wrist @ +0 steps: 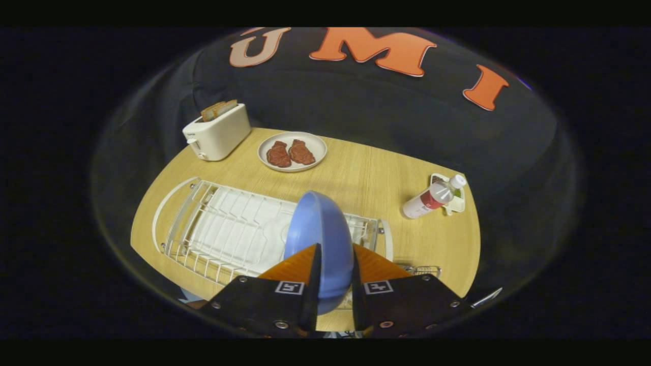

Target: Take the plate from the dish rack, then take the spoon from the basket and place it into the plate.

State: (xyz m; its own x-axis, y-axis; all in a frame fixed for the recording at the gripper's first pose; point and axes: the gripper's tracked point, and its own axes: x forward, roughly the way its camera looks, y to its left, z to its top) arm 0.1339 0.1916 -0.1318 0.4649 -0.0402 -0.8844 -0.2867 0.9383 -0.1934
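Observation:
A blue plate [319,229] stands on edge between my fingers, lifted above the white wire dish rack [224,231]. My gripper [334,264] is shut on the plate's rim, both fingers pressing its two faces. To the right of my fingers a small wire basket [424,270] peeks out, mostly hidden behind the right finger. A metal handle [485,298], possibly the spoon, pokes out lower right of the basket.
The wooden table [366,178] carries a white toaster [217,132] with bread at the far left. A beige plate with two meat pieces [292,151] sits at the back. A white bottle with a red label [433,196] lies tilted on a small tray at right.

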